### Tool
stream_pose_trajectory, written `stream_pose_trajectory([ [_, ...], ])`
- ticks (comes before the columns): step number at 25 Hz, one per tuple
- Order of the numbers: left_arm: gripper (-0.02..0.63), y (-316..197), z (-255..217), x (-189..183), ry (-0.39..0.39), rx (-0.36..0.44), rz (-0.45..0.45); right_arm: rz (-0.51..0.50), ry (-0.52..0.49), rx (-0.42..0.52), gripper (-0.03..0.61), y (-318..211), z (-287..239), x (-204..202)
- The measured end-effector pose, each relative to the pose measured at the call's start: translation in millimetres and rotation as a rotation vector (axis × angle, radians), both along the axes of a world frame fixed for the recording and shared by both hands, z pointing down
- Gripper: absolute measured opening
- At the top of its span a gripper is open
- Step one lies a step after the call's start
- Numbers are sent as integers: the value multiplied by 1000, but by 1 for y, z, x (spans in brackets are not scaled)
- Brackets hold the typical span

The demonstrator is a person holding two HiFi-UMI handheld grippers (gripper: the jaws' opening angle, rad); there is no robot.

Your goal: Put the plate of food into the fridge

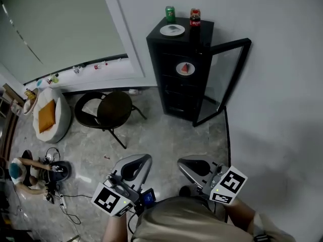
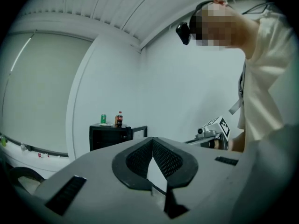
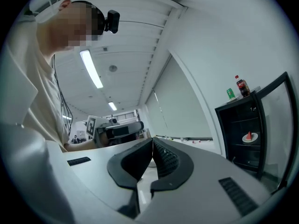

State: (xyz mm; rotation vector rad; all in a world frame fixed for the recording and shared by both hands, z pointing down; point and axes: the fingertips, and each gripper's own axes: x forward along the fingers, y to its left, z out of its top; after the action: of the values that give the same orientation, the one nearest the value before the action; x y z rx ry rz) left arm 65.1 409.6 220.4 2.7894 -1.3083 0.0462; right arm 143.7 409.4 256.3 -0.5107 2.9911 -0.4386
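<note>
A small black fridge (image 1: pixel 177 84) stands against the far wall with its glass door (image 1: pixel 225 79) swung open. On a shelf inside it rests a white plate with a red wedge of food (image 1: pixel 185 68), which the right gripper view also shows (image 3: pixel 249 137). A second plate (image 1: pixel 172 30), a green can (image 1: pixel 170 13) and a cola bottle (image 1: pixel 195 18) sit on top of the fridge. My left gripper (image 1: pixel 143 159) and right gripper (image 1: pixel 181 163) are held close to my body, far from the fridge. Both are shut and hold nothing; their tips meet in the left gripper view (image 2: pixel 152 139) and the right gripper view (image 3: pixel 153 139).
A dark round chair (image 1: pixel 112 110) stands left of the fridge. Further left lies a white beanbag (image 1: pixel 51 116) with an orange cushion. A person (image 1: pixel 24 174) sits on the floor at lower left among cables. Marble floor lies between me and the fridge.
</note>
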Motion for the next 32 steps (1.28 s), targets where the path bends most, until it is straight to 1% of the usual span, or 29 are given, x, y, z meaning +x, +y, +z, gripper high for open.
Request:
stream_pose_trajectory([
  [3, 9, -10, 0, 12, -14, 0, 11, 12, 8, 8, 21, -10, 0, 11],
  [6, 9, -19, 2, 14, -16, -12, 9, 23, 1, -7, 20, -20, 2, 16],
  [11, 9, -33, 3, 11, 10, -8, 19, 44, -13, -28, 21, -33, 3, 19],
  [13, 9, -40, 3, 10, 31, -1, 36, 54, 0, -23, 21, -38, 3, 17],
  [16, 9, -53, 8, 3, 47, -4, 57, 78, 61, 17, 20, -45, 4, 11],
  [20, 9, -76, 8, -5, 72, 16, 101, 83, 153, 114, 20, -60, 1, -7],
  [22, 9, -85, 7, -17, 77, 19, 112, 83, 191, 169, 20, -66, -2, -22],
  [24, 9, -92, 6, -35, 85, 11, 115, 72, 206, 182, 20, -73, -5, -41],
  [27, 9, -101, 9, -68, 91, 13, 100, 55, 189, 153, 20, -86, -5, -69],
  [32, 9, -111, 18, -119, 116, -15, 51, 91, 171, 104, 20, -111, -1, -109],
])
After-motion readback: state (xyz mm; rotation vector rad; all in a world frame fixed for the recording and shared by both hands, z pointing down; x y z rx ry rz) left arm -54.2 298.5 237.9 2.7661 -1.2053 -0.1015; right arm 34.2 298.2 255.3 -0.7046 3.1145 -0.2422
